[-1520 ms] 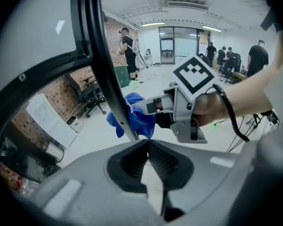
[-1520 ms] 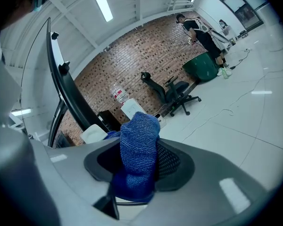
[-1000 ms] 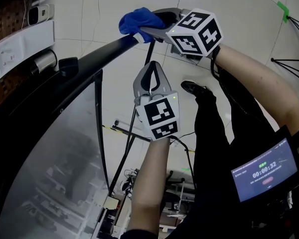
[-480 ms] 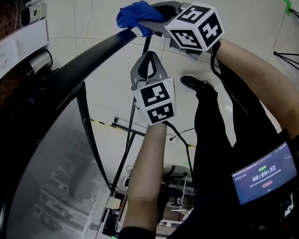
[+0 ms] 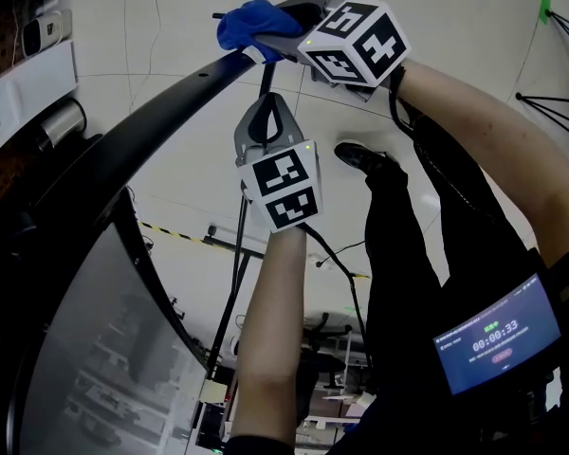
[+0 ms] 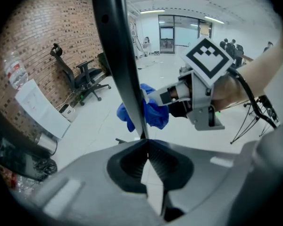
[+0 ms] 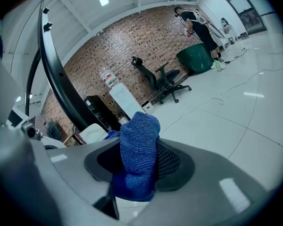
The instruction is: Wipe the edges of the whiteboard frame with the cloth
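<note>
- In the head view we see the whiteboard frame (image 5: pixel 152 121) as a dark curved bar sweeping from 8 o'clock up to 12 o'clock. The grey, glossy board surface (image 5: pixel 95 349) lies under it at 7 o'clock.
- The blue cloth (image 5: pixel 249 22) sits at the 12 o'clock end of that bar, bunched against the frame's edge.
- Our right gripper (image 7: pixel 140 166) holds the cloth. Its own view shows the blue knit wadded between the two jaws, which stand fairly wide and press on it, with a lobe sticking out past the tips.
- In the left gripper view the cloth lies against the bar, with blue showing on both sides of it.
- Our left gripper (image 6: pixel 147 142) is at 6 o'clock from the cloth in the head view, just below the right one, and points toward 12 o'clock along the frame.
- Its jaws are closed on each other with nothing between them. The tips sit right at the bar, but we cannot tell whether they touch it.
- A screen (image 5: pixel 498 335) showing a timer is at 4 o'clock in the head view.
- A dark shoe (image 5: pixel 360 159) rests on the pale floor (image 5: pixel 171 27) at 3 o'clock from the left gripper.
- In the left gripper view an office chair (image 6: pixel 80 76) stands before a brick wall (image 6: pixel 47 41) at 9 o'clock.
</note>
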Tool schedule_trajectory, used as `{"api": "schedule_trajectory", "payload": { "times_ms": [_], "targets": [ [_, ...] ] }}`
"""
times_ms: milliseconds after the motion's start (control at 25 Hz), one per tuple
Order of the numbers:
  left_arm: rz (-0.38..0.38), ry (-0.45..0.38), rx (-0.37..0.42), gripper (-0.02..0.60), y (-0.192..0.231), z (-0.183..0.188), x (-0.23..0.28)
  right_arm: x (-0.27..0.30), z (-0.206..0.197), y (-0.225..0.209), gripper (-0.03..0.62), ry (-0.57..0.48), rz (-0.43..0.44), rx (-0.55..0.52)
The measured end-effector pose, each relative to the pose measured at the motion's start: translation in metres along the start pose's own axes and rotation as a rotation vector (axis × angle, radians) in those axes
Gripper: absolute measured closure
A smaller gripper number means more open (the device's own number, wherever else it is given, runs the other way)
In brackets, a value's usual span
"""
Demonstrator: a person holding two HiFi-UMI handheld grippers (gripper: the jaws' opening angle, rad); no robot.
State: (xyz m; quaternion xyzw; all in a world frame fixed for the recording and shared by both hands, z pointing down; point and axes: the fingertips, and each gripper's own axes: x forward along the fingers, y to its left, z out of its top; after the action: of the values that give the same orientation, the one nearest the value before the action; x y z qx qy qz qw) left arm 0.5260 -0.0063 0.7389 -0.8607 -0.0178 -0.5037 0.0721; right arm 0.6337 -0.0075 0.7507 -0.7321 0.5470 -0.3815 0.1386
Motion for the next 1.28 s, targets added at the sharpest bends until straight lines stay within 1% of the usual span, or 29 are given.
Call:
{"api": "schedule_trajectory", "payload": {
  "times_ms": [160,320,560,760,920,1040,1160,1200,1280],
  "targets": [
    [0.011,0.012,-0.015,0.578,0.008,-0.011,0.005,0.011,-0.016,-0.013,0.418,0.042,-0.031,-0.036],
    [0.001,0.028,-0.01,0.578,0.008,-0.02,0.01,0.017,-0.025,-0.021,0.418,0.052,-0.031,0.012],
    [-0.01,0.026,-0.003,0.578,0.005,-0.021,0.017,0.018,-0.032,-0.029,0.418,0.055,-0.045,0.033],
    [-0.013,0.028,-0.002,0.578,0.004,-0.024,0.022,0.023,-0.047,-0.041,0.418,0.079,-0.07,0.027],
    [-0.004,0.044,-0.016,0.578,0.005,-0.029,0.021,0.028,-0.055,-0.049,0.418,0.124,-0.081,0.008],
    [0.006,0.06,-0.061,0.578,0.008,-0.042,0.027,0.034,-0.073,-0.06,0.418,0.206,-0.122,-0.065],
    [-0.007,0.094,-0.156,0.578,0.002,-0.056,0.03,0.028,-0.089,-0.068,0.416,0.312,-0.199,-0.182],
    [-0.007,0.102,-0.176,0.578,0.001,-0.059,0.029,0.023,-0.093,-0.069,0.416,0.34,-0.222,-0.204],
    [0.0,0.109,-0.195,0.578,0.0,-0.064,0.027,0.012,-0.1,-0.069,0.416,0.377,-0.247,-0.211]
  ]
}}
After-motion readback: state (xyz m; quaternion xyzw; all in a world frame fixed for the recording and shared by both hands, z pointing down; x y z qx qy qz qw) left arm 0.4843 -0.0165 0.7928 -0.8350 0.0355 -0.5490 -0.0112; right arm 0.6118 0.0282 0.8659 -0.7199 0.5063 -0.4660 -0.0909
